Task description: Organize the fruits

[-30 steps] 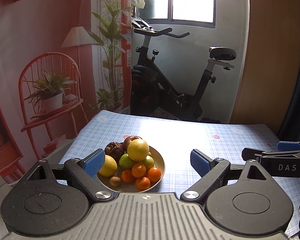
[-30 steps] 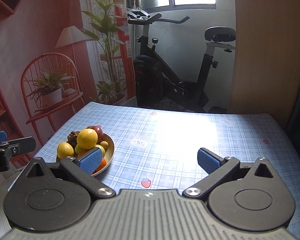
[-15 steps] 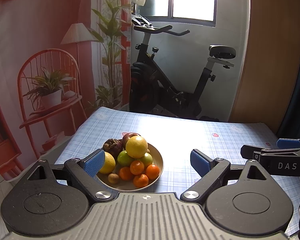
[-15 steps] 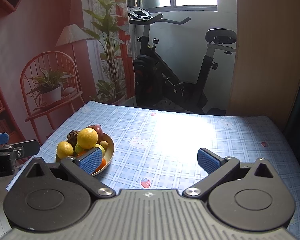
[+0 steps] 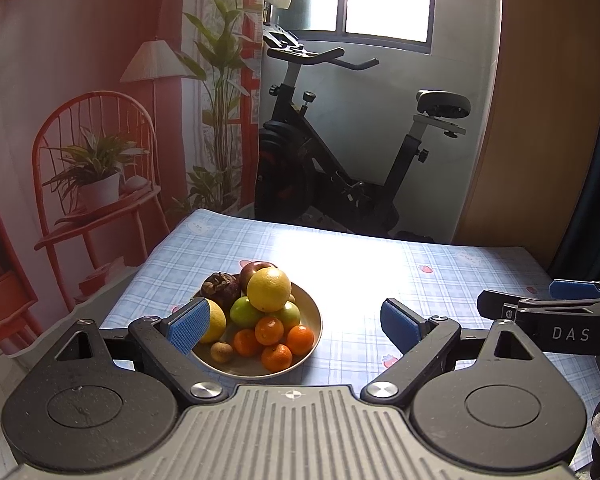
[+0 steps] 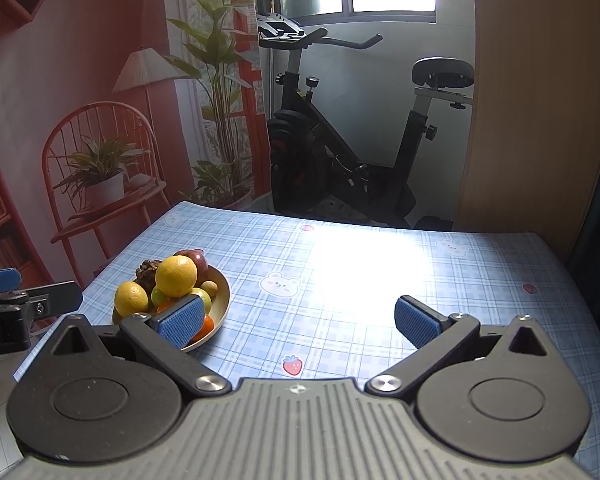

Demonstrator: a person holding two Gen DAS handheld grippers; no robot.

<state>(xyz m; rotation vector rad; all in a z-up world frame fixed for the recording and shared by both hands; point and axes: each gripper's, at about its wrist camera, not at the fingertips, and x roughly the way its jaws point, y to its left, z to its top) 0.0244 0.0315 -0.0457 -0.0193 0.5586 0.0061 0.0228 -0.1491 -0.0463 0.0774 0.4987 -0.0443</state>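
Observation:
A shallow beige bowl (image 5: 310, 322) (image 6: 222, 300) stands on the left half of the blue checked tablecloth (image 5: 380, 280) (image 6: 340, 280), heaped with fruit. A large yellow orange (image 5: 269, 289) (image 6: 176, 275) tops the pile, above green apples (image 5: 244, 312), small tangerines (image 5: 276, 357), a lemon (image 6: 131, 299), a red apple (image 5: 254, 269) and a dark mangosteen (image 5: 222, 288). My left gripper (image 5: 296, 322) is open just short of the bowl, nothing held. My right gripper (image 6: 298, 322) is open over bare cloth, to the right of the bowl.
An exercise bike (image 5: 340, 184) (image 6: 340, 160) stands beyond the table's far edge. A red chair with a potted plant (image 5: 96, 176) (image 6: 100, 176) is at the left. A wooden panel (image 5: 540, 120) rises at the right. The right half of the cloth lies in bright sunlight.
Both grippers have pulled back and risen slightly, so the bowl sits a little farther off in both views. Both jaws stay open and the fruit has not moved.

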